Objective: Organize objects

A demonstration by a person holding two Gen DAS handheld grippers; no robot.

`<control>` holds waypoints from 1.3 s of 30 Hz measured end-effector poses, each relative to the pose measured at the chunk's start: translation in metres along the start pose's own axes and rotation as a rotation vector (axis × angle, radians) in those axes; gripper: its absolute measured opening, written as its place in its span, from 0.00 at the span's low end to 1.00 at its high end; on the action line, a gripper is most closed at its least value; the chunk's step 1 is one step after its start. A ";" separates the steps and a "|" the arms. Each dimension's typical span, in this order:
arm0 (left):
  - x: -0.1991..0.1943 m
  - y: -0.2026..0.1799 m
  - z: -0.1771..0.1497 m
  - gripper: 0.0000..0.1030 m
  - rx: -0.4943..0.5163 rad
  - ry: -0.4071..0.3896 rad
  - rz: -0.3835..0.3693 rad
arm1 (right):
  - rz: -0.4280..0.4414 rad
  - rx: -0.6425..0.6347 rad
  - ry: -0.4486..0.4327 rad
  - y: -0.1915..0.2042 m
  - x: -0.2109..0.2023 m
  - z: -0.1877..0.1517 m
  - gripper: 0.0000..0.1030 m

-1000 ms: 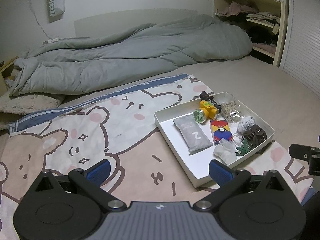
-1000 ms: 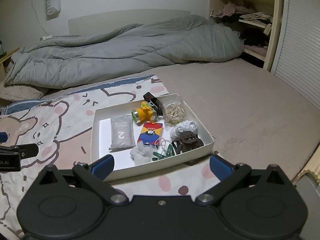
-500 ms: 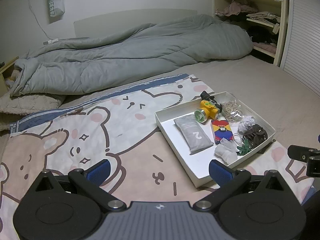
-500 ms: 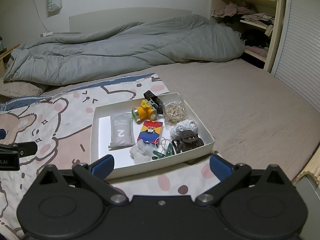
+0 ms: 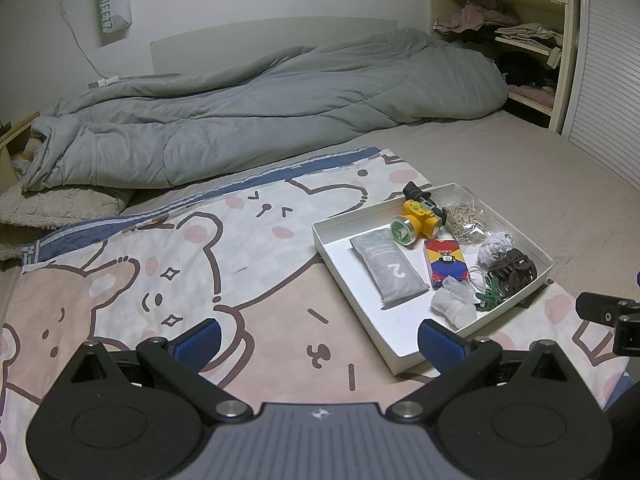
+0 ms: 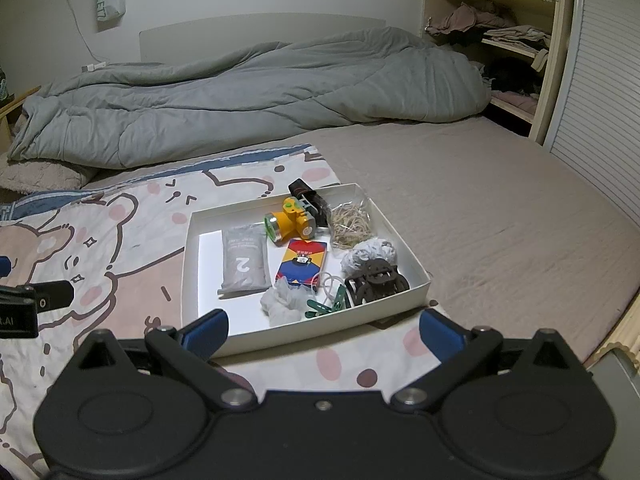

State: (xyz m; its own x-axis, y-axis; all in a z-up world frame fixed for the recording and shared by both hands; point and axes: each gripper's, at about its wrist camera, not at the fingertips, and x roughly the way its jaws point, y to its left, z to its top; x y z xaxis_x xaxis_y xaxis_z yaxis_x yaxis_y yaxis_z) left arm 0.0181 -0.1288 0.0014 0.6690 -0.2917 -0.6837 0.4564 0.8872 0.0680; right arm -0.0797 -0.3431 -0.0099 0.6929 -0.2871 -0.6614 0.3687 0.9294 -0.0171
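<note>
Both tools, left (image 5: 318, 338) and right (image 6: 323, 332), hang spread and empty near the white tray (image 6: 400, 236); its jumbled oddments fit either sorting begun or gathering finished

Cluttered white tray (image 6: 416, 265) on blanket (image 6: 132, 280)

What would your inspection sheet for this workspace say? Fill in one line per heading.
Surface: bed with cartoon bear blanket.
Job's things: white tray holding grey pouch, yellow headlamp, card box, rubber bands, brown hair claw, green clips.
Clutter: grey duvet.
Grippers: left tool and right tool open, empty, short of the tray.
Cables: white cord on wall.
Surroundings: shelves with clothes.
</note>
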 end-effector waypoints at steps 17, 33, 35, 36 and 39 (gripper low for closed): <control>-0.001 0.001 -0.001 1.00 0.003 0.001 -0.002 | 0.003 0.000 0.002 0.001 0.002 -0.001 1.00; -0.002 -0.002 -0.003 1.00 0.006 0.002 0.000 | 0.004 -0.001 0.004 0.002 0.003 -0.002 1.00; -0.002 -0.002 -0.003 1.00 0.006 0.002 0.000 | 0.003 -0.001 0.005 0.002 0.002 -0.002 1.00; -0.002 -0.002 -0.003 1.00 0.007 0.002 0.000 | 0.004 -0.002 0.005 0.003 0.003 -0.003 1.00; -0.002 -0.002 -0.003 1.00 0.007 0.002 0.000 | 0.004 -0.001 0.005 0.002 0.003 -0.002 1.00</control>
State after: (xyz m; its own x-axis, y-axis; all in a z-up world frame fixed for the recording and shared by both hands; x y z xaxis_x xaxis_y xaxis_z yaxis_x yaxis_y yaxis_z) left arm 0.0142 -0.1287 0.0001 0.6675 -0.2912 -0.6853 0.4605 0.8847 0.0727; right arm -0.0785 -0.3412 -0.0136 0.6912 -0.2820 -0.6654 0.3651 0.9308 -0.0153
